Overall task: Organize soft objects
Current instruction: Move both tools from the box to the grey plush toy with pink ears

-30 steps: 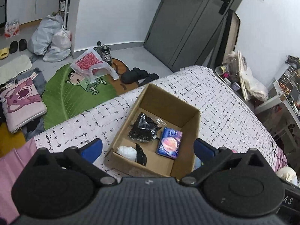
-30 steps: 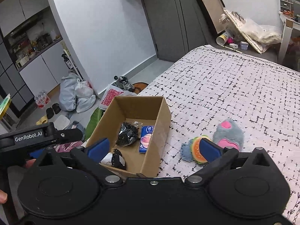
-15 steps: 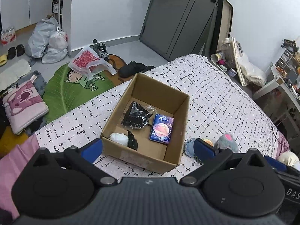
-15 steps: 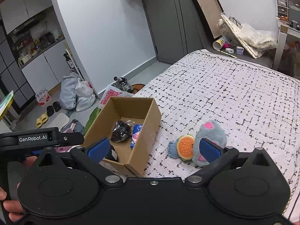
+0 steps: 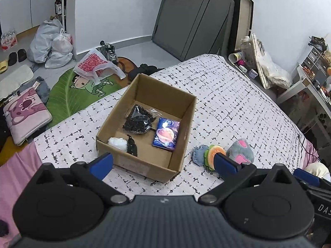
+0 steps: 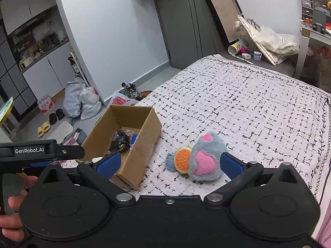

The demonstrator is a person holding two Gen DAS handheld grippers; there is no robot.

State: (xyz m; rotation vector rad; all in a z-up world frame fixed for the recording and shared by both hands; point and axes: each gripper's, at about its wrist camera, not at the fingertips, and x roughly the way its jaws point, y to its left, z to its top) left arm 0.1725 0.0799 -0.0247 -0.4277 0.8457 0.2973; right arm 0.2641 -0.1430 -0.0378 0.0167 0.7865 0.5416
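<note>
An open cardboard box (image 5: 187, 122) (image 6: 144, 142) stands on the bed. It holds a black packet (image 5: 137, 122), a blue packet (image 5: 166, 134) and a white wad (image 5: 117, 143). To its right on the bedspread lie a grey plush paw with pink pads (image 6: 206, 157) (image 5: 241, 150), a burger plush (image 6: 182, 159) (image 5: 214, 155) and a blue fabric piece (image 5: 198, 155). My left gripper (image 5: 163, 163) is open and empty, near the box's front. My right gripper (image 6: 169, 165) is open and empty, just short of the plush toys.
The patterned bedspread (image 6: 248, 103) stretches far and right. On the floor to the left are a green leaf mat (image 5: 68, 95), bags (image 5: 51, 41), shoes and a pink cushion (image 5: 24, 113). A desk (image 5: 306, 86) stands at the right.
Both grippers have drawn back and up from the box, so the plush toys came into full view. The right gripper has shifted right toward the plush toys. Nothing was grasped.
</note>
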